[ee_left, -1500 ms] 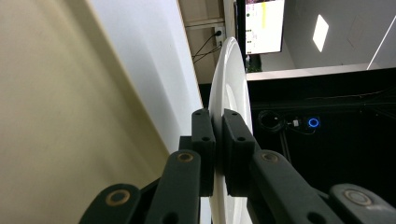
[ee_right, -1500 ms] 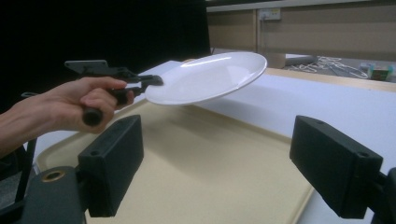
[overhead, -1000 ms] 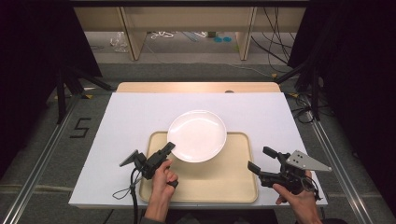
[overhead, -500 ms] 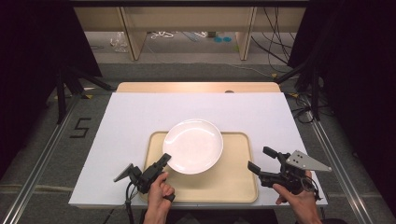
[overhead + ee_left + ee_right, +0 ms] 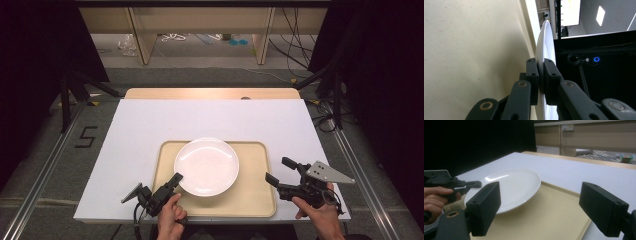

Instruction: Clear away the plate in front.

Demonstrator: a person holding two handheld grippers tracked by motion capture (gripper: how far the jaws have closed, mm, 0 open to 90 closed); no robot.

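A white plate [image 5: 206, 166] hangs low over a beige tray [image 5: 252, 200] near the table's front edge. My left gripper [image 5: 175, 181] is shut on the plate's near-left rim. In the left gripper view its jaws [image 5: 541, 63] pinch the thin rim of the plate [image 5: 544, 37] edge-on, with the tray [image 5: 474, 50] alongside. My right gripper [image 5: 280, 170] stands open over the tray's right edge, holding nothing. In the right gripper view the plate [image 5: 509, 185] sits tilted with a shadow under its near side, and the left gripper [image 5: 472, 184] grips its far rim.
The tray lies on a white board [image 5: 150, 125] that covers a wooden table [image 5: 210, 93]. A hand [image 5: 435, 197] holds the left gripper. Bare board stretches behind the tray and to both sides. Dark stands and cables [image 5: 325, 117] sit off the table's right.
The left gripper has drawn the plate toward the table's near edge, from the tray's far rim to over its middle. The right gripper has stayed put and open.
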